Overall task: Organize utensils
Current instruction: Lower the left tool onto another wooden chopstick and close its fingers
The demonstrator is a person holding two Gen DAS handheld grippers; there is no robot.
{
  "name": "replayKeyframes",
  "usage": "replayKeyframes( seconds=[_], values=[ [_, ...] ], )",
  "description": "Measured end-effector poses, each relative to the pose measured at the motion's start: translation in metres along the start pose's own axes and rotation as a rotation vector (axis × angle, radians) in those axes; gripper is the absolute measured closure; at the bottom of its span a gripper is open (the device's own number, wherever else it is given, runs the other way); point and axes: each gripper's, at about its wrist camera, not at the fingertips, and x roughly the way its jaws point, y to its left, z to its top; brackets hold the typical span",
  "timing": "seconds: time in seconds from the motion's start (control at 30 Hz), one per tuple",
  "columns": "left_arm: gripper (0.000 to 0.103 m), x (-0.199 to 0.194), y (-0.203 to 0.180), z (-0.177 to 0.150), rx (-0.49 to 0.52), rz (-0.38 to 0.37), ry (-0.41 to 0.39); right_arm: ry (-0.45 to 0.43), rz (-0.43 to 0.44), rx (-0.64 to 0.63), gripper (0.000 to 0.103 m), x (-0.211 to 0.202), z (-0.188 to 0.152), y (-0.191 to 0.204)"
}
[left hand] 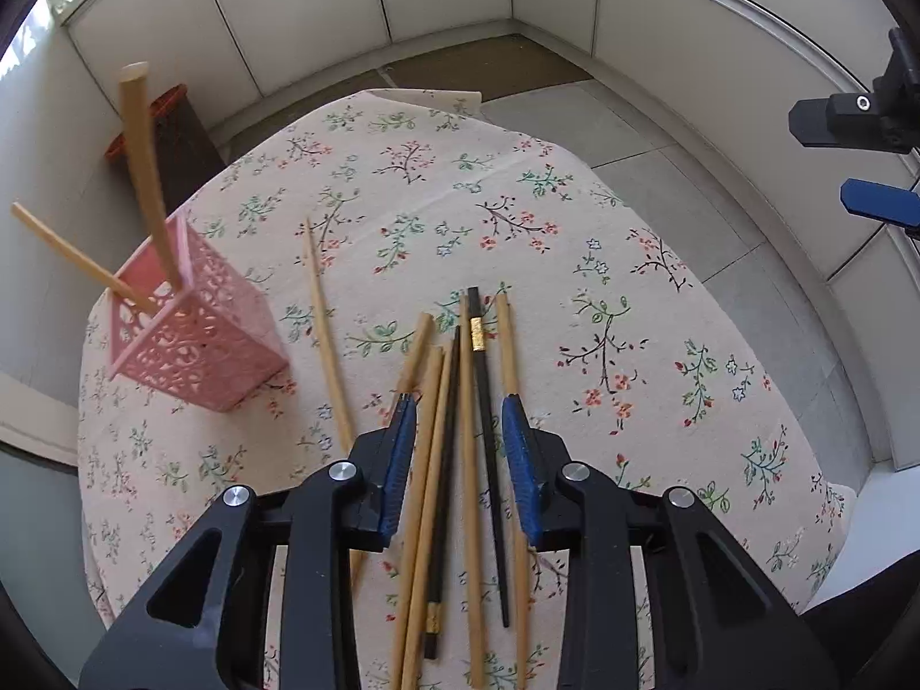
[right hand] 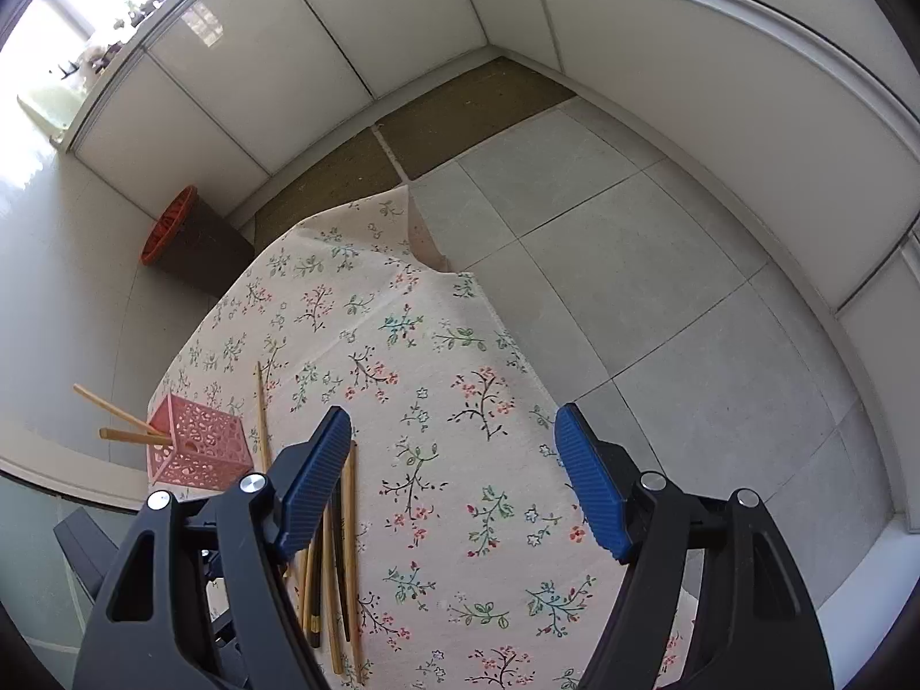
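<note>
The chopsticks [left hand: 460, 460] are lying in a loose bundle on the surface [left hand: 632, 299], which is wearing a flowered cloth. Their long axes are running almost straight away from the left wrist camera, toward the far edge of the surface. Most are pale wood; two are dark with a gold band, one band at the far end and one at the near end. One more thin wooden chopstick [left hand: 325, 333] is lying apart, to the left of the bundle, pointing the same way with a small lean.

The pink basket [left hand: 195, 333] is standing near the left edge of the surface. It is holding two wooden chopsticks [left hand: 144, 172], which are leaning out to the upper left.

The left tool [left hand: 457, 408] is pointing down over the bundle, its blue pads standing partly apart on both sides of several chopsticks. The pads are not pressing on them. The outermost wooden chopstick on each side is passing under a pad.

The right tool [right hand: 454, 420] is standing wide, with only cloth between its pads. In the right wrist view the bundle is lying to the left, partly behind the left pad.
</note>
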Motion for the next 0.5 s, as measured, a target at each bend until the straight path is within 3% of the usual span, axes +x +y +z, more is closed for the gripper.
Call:
replayKeyframes(
  seconds=[0.27,0.5],
  values=[
    [0.074,0.04,-0.011,0.016,0.008,-0.083,0.024,-0.006,0.011,0.055,0.031,-0.007,0.013,-0.027],
    [0.071,0.054,-0.014,0.027,0.023,-0.178,-0.008,0.003,0.013,0.05,0.031,-0.006,0.016,-0.032]
  ],
)
